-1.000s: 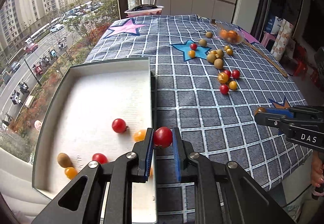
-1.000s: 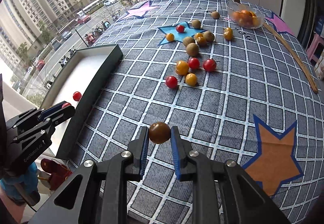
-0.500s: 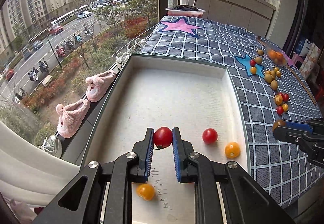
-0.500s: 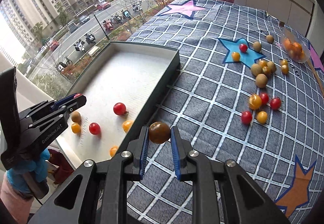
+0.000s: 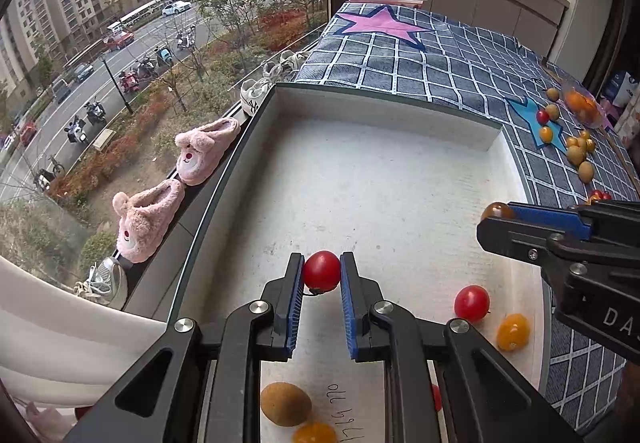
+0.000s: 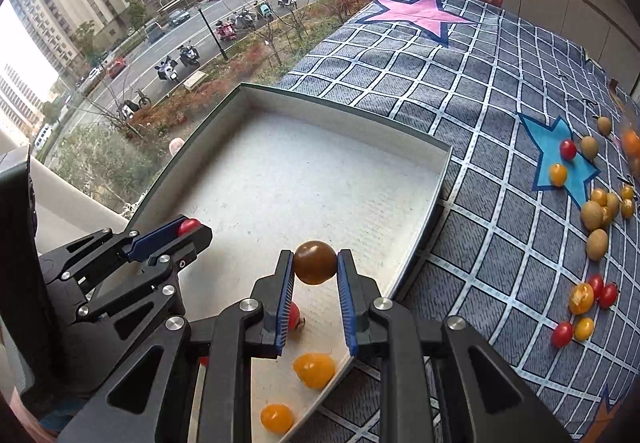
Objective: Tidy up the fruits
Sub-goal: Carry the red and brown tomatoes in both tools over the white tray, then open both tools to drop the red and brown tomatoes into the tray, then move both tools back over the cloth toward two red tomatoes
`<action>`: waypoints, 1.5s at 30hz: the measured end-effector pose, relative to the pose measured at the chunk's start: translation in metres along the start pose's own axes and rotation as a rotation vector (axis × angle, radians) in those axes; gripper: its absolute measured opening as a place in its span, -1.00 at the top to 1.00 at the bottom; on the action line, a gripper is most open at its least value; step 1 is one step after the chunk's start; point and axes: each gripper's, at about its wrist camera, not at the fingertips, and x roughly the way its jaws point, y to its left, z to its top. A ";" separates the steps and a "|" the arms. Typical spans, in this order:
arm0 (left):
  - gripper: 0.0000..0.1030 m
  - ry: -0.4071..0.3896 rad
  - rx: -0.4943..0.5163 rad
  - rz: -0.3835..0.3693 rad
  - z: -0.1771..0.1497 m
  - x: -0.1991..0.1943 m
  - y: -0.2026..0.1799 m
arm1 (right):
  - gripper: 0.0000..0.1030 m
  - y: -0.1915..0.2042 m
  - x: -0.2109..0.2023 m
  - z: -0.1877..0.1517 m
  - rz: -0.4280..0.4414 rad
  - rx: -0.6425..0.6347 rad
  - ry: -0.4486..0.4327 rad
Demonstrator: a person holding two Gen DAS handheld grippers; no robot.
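Left gripper (image 5: pixel 321 271) clamped on a red tomato (image 5: pixel 321 270), over the near part of the white tray (image 5: pixel 384 111). Right gripper (image 6: pixel 315 263) clamped on a brown tomato (image 6: pixel 315 262), above the tray's near right edge. Farther right, on the checked cloth (image 6: pixel 472 91), loose fruits (image 6: pixel 592 215) scattered.

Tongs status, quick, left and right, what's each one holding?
Left tongs: closed on a red cherry tomato, over the white tray.
Right tongs: closed on a brown tomato.
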 end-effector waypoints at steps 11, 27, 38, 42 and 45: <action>0.63 0.014 0.040 0.021 -0.005 0.006 -0.006 | 0.54 0.007 0.035 0.010 -0.035 -0.026 0.076; -0.57 -0.109 0.042 0.035 -0.006 -0.026 -0.005 | -0.57 -0.007 -0.030 0.008 -0.032 0.014 -0.049; -0.57 -0.223 -0.049 -0.129 -0.012 -0.079 -0.015 | -0.61 -0.070 -0.086 -0.044 -0.021 0.184 -0.089; -0.57 -0.213 0.028 -0.116 -0.012 -0.090 -0.042 | -0.61 -0.108 -0.107 -0.069 -0.010 0.321 -0.145; -0.57 -0.196 0.085 -0.122 -0.015 -0.094 -0.065 | -0.61 -0.133 -0.114 -0.090 0.024 0.418 -0.157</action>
